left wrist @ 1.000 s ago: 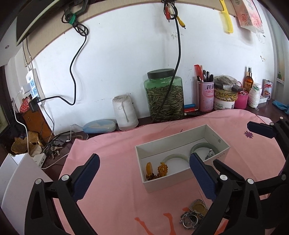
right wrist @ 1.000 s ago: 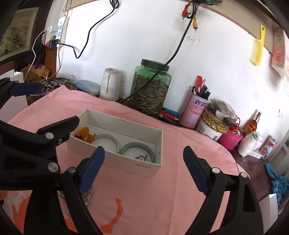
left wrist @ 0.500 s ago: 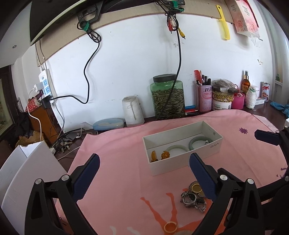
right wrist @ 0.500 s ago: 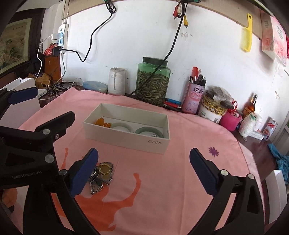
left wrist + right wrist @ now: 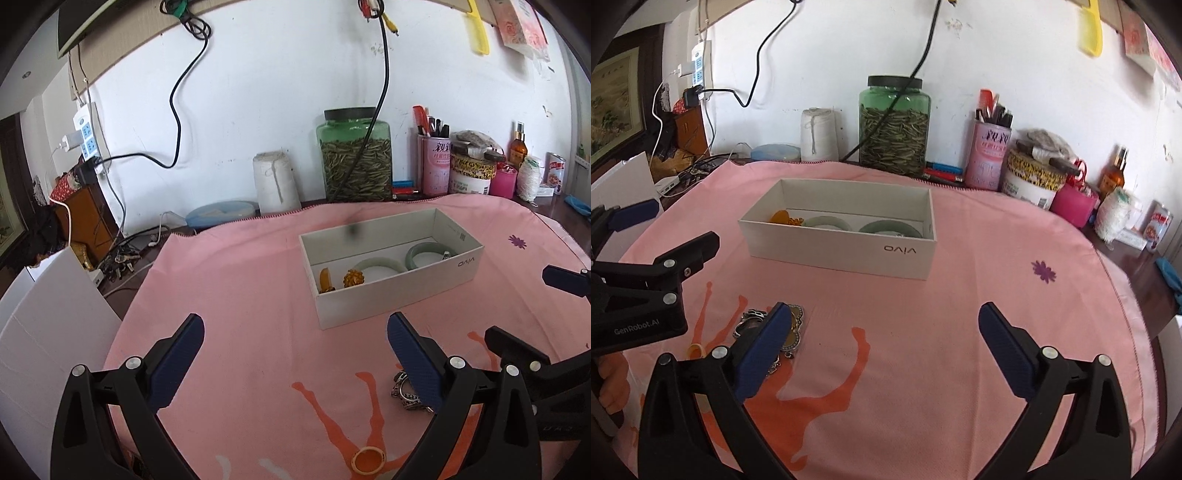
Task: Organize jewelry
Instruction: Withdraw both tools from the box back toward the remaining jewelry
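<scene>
A white open box (image 5: pixel 399 295) (image 5: pixel 849 254) on the pink cloth holds two pale green bangles (image 5: pixel 380 264) (image 5: pixel 827 222) and amber pieces (image 5: pixel 352 278) (image 5: pixel 783 216). A heap of silver and gold jewelry (image 5: pixel 406 393) (image 5: pixel 792 332) lies on the cloth in front of the box, partly hidden by fingers. A small yellow ring (image 5: pixel 368 459) (image 5: pixel 695 349) lies nearer. My left gripper (image 5: pixel 291 360) is open and empty, above the cloth short of the box. My right gripper (image 5: pixel 882 343) is open and empty, to the right of the heap.
Along the wall stand a green glass jar (image 5: pixel 354 155), a white thread spool (image 5: pixel 275 181), a pink pen cup (image 5: pixel 436 166), tins and bottles (image 5: pixel 1034 173). A black cable (image 5: pixel 380 92) hangs over the jar. A white carton (image 5: pixel 44 321) and tangled wires (image 5: pixel 122 254) sit left.
Both grippers have drawn back from the box and risen. The box now looks smaller and farther, and the jewelry heap and yellow ring have come into view. Jaws stayed open.
</scene>
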A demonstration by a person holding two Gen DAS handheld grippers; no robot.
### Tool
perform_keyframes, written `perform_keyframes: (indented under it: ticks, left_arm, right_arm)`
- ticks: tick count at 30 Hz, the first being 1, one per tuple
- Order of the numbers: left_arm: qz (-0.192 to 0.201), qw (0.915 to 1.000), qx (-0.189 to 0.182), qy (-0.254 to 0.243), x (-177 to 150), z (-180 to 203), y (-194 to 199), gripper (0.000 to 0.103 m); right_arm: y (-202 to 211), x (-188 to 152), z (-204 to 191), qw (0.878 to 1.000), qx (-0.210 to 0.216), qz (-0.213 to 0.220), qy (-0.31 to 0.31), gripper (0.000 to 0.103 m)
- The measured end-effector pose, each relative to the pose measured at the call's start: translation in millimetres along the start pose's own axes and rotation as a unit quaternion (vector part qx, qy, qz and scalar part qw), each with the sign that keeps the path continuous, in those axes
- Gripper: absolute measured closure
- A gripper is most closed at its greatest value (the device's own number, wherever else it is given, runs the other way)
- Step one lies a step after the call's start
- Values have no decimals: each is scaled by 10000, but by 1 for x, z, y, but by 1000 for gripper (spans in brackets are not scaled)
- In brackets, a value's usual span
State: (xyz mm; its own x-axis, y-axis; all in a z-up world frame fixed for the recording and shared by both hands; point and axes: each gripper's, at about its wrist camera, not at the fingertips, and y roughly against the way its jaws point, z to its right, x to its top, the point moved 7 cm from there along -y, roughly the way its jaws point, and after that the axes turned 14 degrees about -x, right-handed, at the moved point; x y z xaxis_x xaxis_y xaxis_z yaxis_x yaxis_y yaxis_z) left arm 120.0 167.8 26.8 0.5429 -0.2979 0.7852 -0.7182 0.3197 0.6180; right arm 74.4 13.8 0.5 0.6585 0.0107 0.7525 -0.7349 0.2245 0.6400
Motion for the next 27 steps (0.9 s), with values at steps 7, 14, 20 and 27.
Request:
perform_keyframes:
  ticks: [7,14,20,27]
  left_arm:
    - [-100,9999,-98,46,-3,-1,-4,5]
    - [-184,9998,-21,-12,-2,-5,-6,5]
    - [-261,9982,-166,519,3,-39,0,5]
    - [-655,9929,-954,288,-10,-8,-12,5]
  right_arm:
    - [-9,-5,-2,9998,5,-170,54,7]
    - [-14,-8,2,9994,56,-338,-34,7]
    - [-17,-1,22,9991,-192,-268,-268,7]
    - [-33,-3,46,9947,-106,-633,-805,7]
